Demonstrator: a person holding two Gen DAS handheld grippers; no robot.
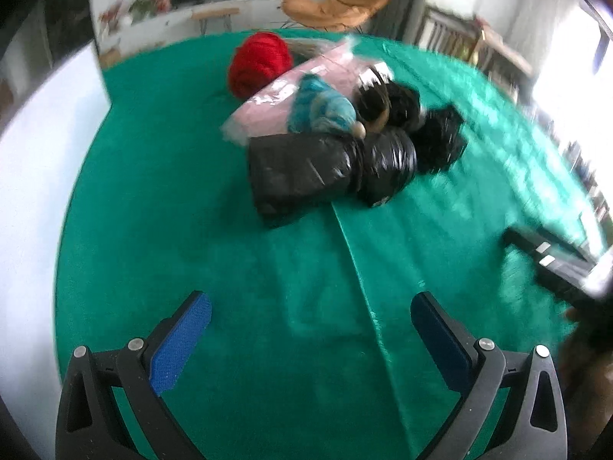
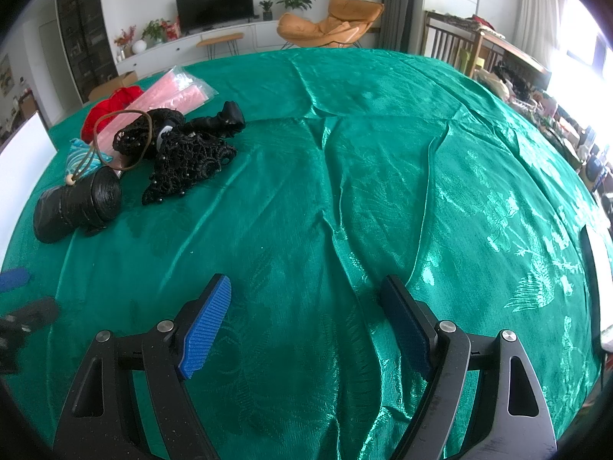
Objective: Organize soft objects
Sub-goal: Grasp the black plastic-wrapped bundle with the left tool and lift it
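A pile of soft things lies on the green cloth (image 1: 268, 268): a red yarn ball (image 1: 258, 61), a pink bag in clear plastic (image 1: 306, 80), a blue-teal woolly item (image 1: 322, 107), a black roll of plastic bags (image 1: 329, 166) and black lace fabric (image 1: 436, 142). In the right wrist view the same pile sits at the far left: black roll (image 2: 76, 203), black lace (image 2: 187, 161), pink bag (image 2: 172, 92), red yarn (image 2: 111, 109). My left gripper (image 1: 310, 306) is open and empty, well short of the pile. My right gripper (image 2: 306, 291) is open and empty over bare cloth.
A white board (image 1: 27, 191) stands at the table's left edge. A black box (image 1: 551, 264) lies at the right in the left wrist view. The left gripper's fingertip (image 2: 13, 280) shows at the left edge of the right wrist view. Chairs and furniture stand beyond the table.
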